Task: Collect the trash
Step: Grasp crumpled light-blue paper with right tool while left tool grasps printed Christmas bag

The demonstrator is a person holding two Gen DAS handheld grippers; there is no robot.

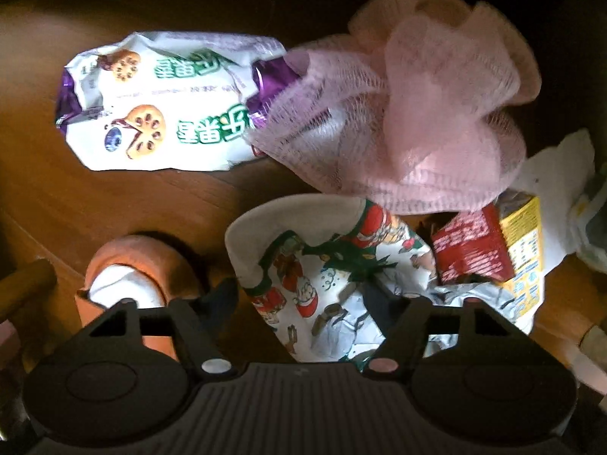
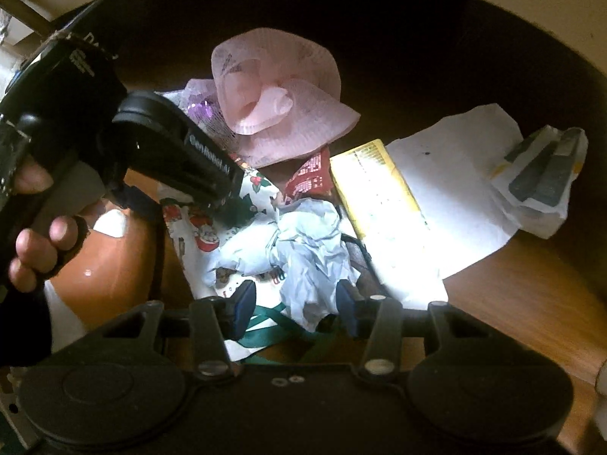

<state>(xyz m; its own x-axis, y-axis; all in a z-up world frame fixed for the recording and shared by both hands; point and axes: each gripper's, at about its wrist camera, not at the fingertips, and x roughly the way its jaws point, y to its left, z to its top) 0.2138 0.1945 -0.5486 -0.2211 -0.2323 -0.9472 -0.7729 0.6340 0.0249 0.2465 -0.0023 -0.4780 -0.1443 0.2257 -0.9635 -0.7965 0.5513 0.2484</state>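
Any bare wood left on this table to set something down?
Bare wood shows below the snack wrapper, left of the printed paper, and in front of the white paper sheet on the right. The middle is crowded: pink mesh, boxes and crumpled paper overlap.

The litter on the wooden table is viewed steeply downward and from close by in both wrist views. The pink mesh, printed paper and yellow box are shared. The left gripper is seen from the right camera.
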